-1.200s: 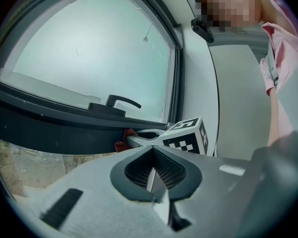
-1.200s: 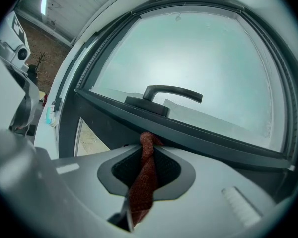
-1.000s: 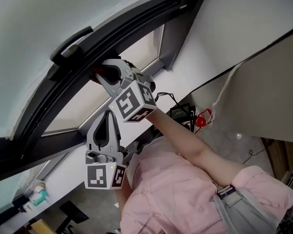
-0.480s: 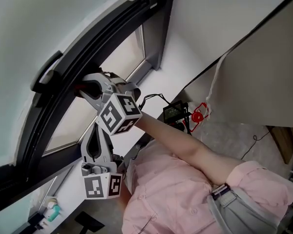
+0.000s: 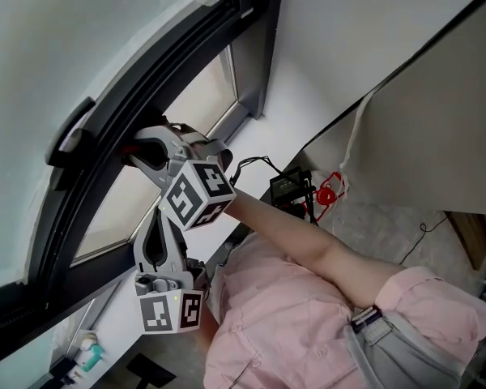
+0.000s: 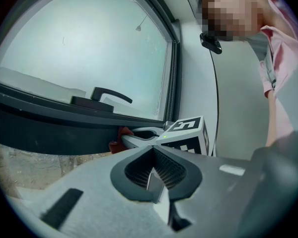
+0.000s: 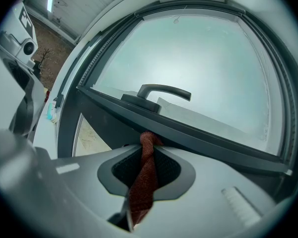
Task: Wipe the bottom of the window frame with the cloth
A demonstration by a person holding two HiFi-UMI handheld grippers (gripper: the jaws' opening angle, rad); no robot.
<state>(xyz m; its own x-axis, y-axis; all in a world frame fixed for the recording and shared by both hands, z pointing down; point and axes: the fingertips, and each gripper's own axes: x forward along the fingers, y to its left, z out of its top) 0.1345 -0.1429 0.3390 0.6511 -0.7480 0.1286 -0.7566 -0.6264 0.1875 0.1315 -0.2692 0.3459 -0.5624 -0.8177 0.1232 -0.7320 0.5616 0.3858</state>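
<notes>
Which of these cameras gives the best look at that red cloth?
The right gripper view: the cloth runs up its middle, clamped in the right gripper, its tip against the dark window frame. The head view and the left gripper view catch only a small red scrap of it beside that gripper.

Right tongs [image 5: 142, 148] are holding the cloth [image 7: 144, 182] between them, its end touching the window frame [image 5: 105, 173] bottom rail. Handle [image 5: 69, 132] is sitting on the frame at 10 o'clock. Left tongs [image 6: 153, 178] are hanging at 6 o'clock, just beneath.
</notes>
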